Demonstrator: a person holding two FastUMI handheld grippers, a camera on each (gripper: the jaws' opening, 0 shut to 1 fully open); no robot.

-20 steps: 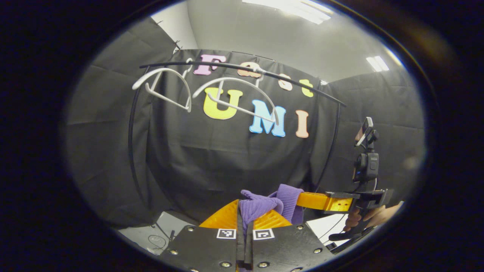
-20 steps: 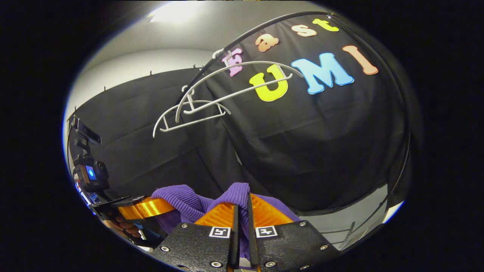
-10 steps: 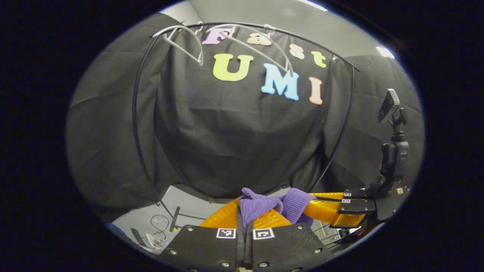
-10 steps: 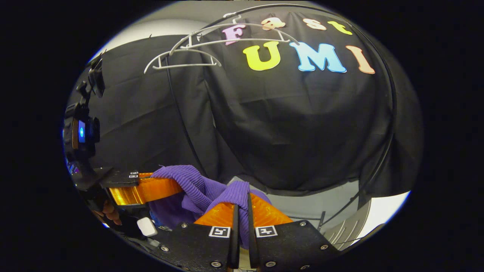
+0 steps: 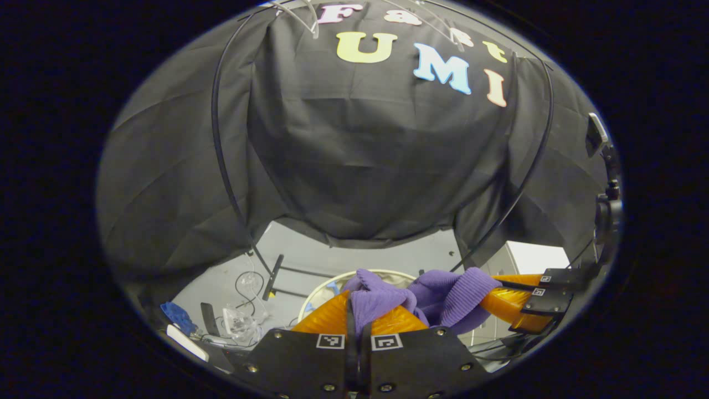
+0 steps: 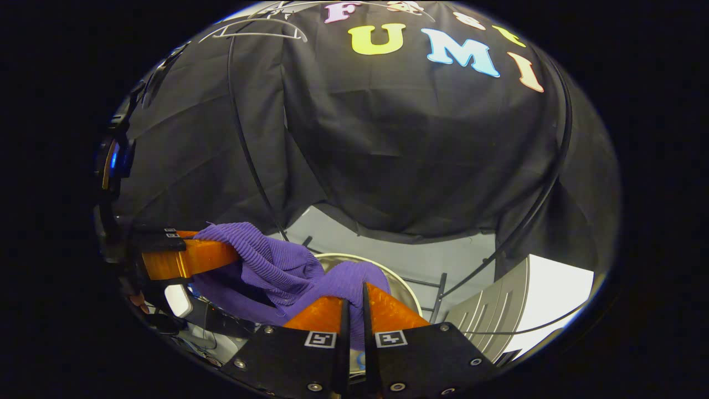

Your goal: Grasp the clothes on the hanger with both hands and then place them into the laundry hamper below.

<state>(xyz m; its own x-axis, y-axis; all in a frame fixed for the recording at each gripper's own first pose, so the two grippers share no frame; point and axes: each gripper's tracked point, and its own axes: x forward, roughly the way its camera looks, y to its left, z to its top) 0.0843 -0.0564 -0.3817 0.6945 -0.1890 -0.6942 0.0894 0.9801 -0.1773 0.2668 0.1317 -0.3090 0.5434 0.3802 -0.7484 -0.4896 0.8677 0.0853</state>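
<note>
Left gripper point(image 5: 357, 310) is clamping tight on the purple garment point(image 5: 382, 296), fingers pressing together. Right gripper point(image 6: 354, 302) is pinching the same cloth, jaws nearly closed, both tools pointing forward, side by side.

Your left gripper point(image 5: 358, 310) had a black faceplate with silver screws and two square black-and-white markers; the right gripper point(image 6: 353, 296) looked alike, perhaps identical.

The garment point(image 5: 382, 296) is purple ribbed knit, bunched and slung between two pinched ends, sagging in folds point(image 6: 277, 271); the hamper point(image 5: 318, 291) is round with a pale rim, standing on the floor just below it point(image 6: 399, 285); white hangers point(image 6: 252, 30) hang bare overhead.
</note>
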